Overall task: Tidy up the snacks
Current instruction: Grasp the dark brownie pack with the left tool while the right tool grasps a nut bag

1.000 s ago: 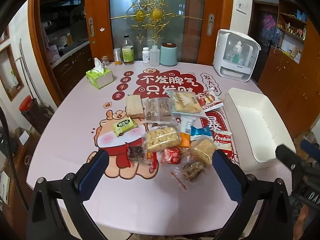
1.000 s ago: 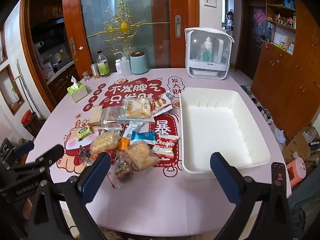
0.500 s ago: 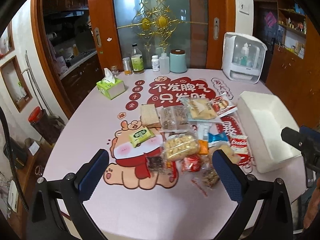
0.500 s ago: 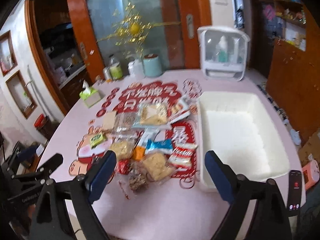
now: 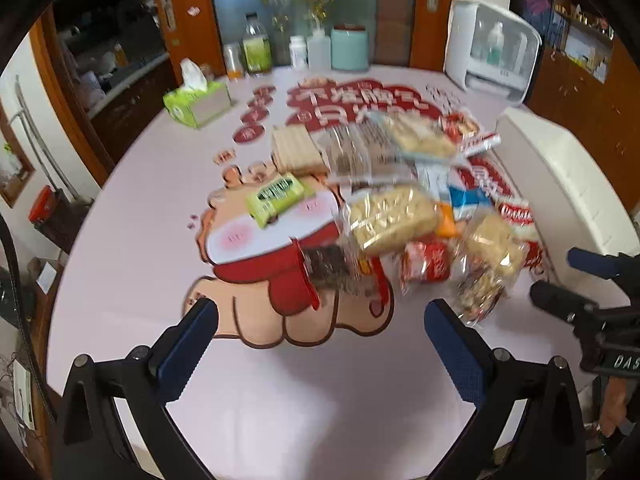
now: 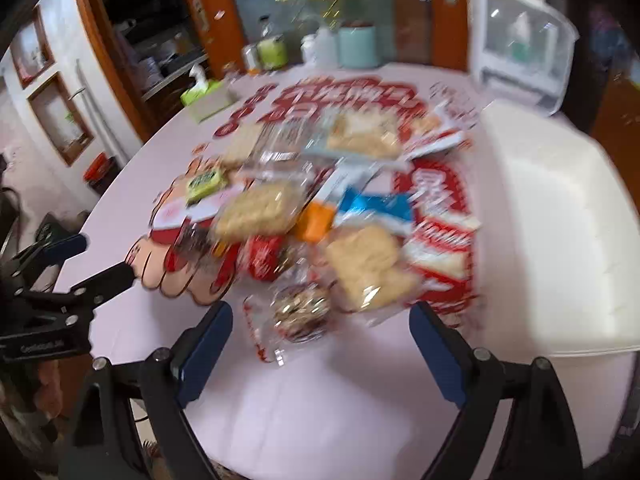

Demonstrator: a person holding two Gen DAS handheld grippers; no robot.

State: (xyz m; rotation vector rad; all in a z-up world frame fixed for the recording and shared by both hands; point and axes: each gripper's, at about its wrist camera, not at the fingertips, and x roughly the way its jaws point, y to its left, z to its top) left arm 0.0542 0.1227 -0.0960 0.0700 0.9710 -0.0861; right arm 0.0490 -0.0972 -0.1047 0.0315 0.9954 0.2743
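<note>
The snack packets [image 5: 404, 216] are heaped mid-surface, beside the empty white bin [image 6: 560, 236] at the right edge. Left tongs [image 5: 320, 340] are held released; right tongs [image 6: 320, 340], nothing between them, are closing. Overlapping wrappers could be snagged together and dragged.

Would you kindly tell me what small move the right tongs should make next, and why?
Probably ease the right tongs forward and down onto the clear nut packet, the nearest snack. It lies just ahead of the closing, empty jaws, and the white bin beside the pile looks empty.
</note>
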